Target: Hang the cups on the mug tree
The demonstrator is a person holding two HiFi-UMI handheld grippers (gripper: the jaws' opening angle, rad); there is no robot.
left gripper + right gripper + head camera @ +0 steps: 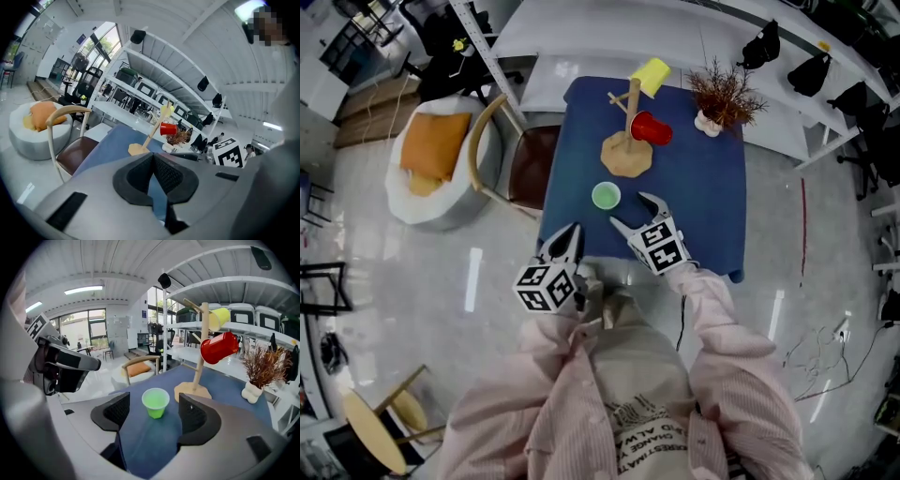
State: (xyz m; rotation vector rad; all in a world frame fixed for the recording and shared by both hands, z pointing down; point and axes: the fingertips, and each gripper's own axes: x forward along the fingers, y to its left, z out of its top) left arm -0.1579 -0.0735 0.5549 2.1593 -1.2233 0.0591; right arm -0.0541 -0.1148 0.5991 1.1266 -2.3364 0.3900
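Note:
A wooden mug tree (627, 141) (198, 359) (149, 136) stands on the blue table (694, 202). A red cup (651, 127) (218, 347) (168, 128) and a yellow cup (650, 75) (218, 318) (165, 110) hang on its pegs. A green cup (606, 196) (155, 402) stands upright on the table, near of the tree. My right gripper (631, 212) (153, 413) is open just short of the green cup, its jaws either side of it in the right gripper view. My left gripper (568, 240) (153, 174) is shut and empty at the table's near left edge.
A dried plant in a white pot (720, 98) (258, 371) stands at the table's far right. Left of the table are a wooden chair (517, 159) (75, 145) and a white pouf with an orange cushion (431, 159). White shelving (825, 56) runs behind.

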